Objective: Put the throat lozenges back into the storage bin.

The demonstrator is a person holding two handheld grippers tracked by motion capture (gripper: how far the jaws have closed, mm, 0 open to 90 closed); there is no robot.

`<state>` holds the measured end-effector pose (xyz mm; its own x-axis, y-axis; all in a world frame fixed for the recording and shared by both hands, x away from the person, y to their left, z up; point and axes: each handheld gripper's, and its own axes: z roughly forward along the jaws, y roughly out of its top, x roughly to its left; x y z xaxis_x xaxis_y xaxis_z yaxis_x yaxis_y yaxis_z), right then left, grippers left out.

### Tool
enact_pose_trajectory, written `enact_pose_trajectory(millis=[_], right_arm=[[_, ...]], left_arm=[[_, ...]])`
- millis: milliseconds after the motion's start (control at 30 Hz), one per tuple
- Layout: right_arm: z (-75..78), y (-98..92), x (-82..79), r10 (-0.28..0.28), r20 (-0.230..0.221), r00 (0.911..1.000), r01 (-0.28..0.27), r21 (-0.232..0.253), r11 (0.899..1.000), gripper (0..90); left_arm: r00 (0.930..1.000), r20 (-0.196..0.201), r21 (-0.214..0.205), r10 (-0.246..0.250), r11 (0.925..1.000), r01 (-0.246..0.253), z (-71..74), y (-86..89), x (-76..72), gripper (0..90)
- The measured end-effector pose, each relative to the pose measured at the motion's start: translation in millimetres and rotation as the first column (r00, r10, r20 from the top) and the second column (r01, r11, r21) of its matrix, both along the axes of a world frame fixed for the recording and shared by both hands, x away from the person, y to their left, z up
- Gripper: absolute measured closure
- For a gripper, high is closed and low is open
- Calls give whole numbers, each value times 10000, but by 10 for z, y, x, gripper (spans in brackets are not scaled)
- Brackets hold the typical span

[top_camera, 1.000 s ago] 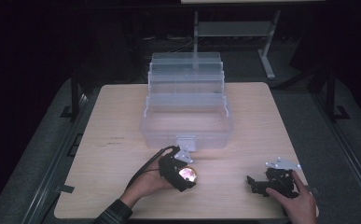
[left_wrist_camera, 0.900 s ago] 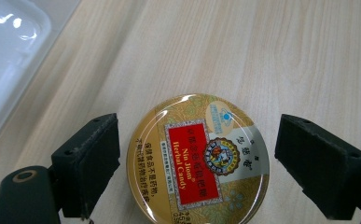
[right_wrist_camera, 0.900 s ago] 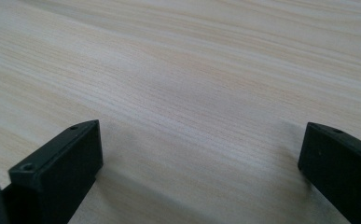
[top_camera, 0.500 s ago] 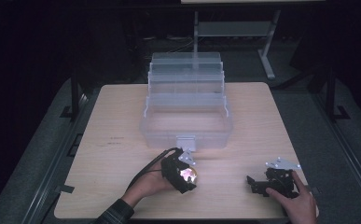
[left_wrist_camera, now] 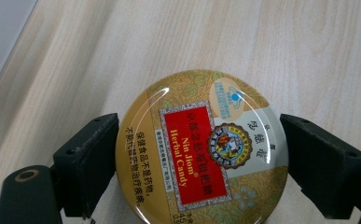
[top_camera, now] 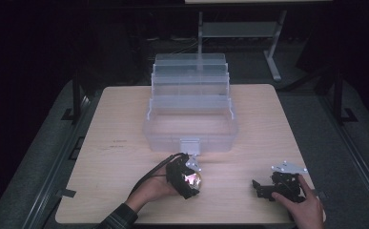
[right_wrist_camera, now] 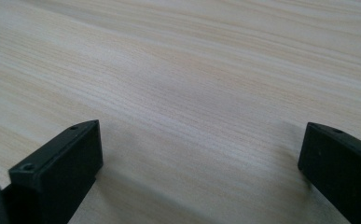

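Observation:
A round gold tin (left_wrist_camera: pixel 201 149) with a red label reading "Nin Jiom Herbal Candy" sits between the jaws of my left gripper (left_wrist_camera: pixel 201 140), which is shut on its sides just above the wooden table. In the high view this gripper (top_camera: pixel 191 180) and the shiny tin (top_camera: pixel 190 178) are at the front centre, just in front of the clear box's latch. My right gripper (top_camera: pixel 261 187) rests at the front right under a hand. Its jaws stand wide apart, and my right gripper (right_wrist_camera: pixel 201 140) has only bare wood between them.
A clear plastic tiered box (top_camera: pixel 190 129) stands open in the middle of the table (top_camera: pixel 120 124), its trays stepped up toward the back. Dark floor and a metal stand (top_camera: pixel 239 28) lie beyond the far edge.
The left gripper with the tin has shifted very slightly to the right and turned a little. The right gripper has stayed put.

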<state>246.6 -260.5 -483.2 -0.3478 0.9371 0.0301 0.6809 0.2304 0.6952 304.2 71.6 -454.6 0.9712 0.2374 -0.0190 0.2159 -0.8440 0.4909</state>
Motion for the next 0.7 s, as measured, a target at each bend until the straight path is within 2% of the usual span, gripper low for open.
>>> enact_pose_trajectory(millis=[267, 700], right_arm=[[0, 1, -1, 3, 4, 10000, -3, -1, 10000, 0], [0, 3, -4, 11, -5, 10000, -11, 4, 10000, 0]], left_arm=[[9998, 128, 108, -124, 9999, 123, 9, 10, 3, 189], [10000, 87, 14, -41, 10000, 40, 15, 18, 2, 195]])
